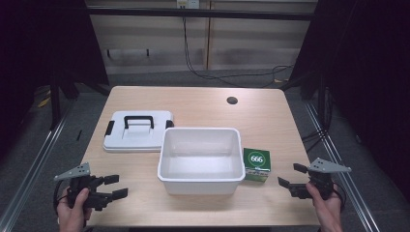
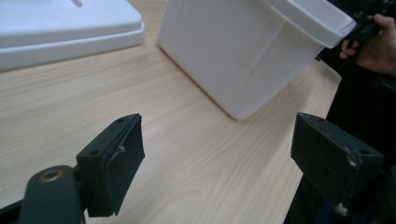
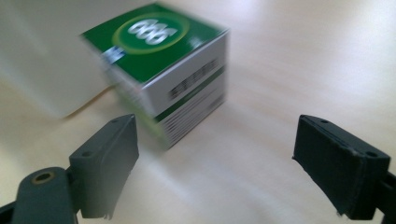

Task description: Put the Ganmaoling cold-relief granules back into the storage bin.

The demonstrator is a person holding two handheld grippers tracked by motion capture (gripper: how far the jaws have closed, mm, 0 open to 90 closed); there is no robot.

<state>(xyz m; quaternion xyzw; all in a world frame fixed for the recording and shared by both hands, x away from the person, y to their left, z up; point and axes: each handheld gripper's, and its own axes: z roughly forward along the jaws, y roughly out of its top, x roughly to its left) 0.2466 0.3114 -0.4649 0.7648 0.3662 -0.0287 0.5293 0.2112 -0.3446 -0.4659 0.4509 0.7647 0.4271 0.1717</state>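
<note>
The green 666 box [image 1: 256,163] lies left of the spread right gripper [image 1: 292,178], touching the white bin [image 1: 200,181]; bare tabletop [image 1: 270,203] between; the left gripper [image 1: 115,186], lower left, spread too.

bins – 1 white bin [image 1: 200,162] | lids – 1 white lid [image 1: 138,131] | boxes – 1 green box [image 1: 256,164]

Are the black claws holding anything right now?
No, nothing is held. The left gripper is open over bare table, and the right gripper is open too, pointing at the green box without touching it.
</note>
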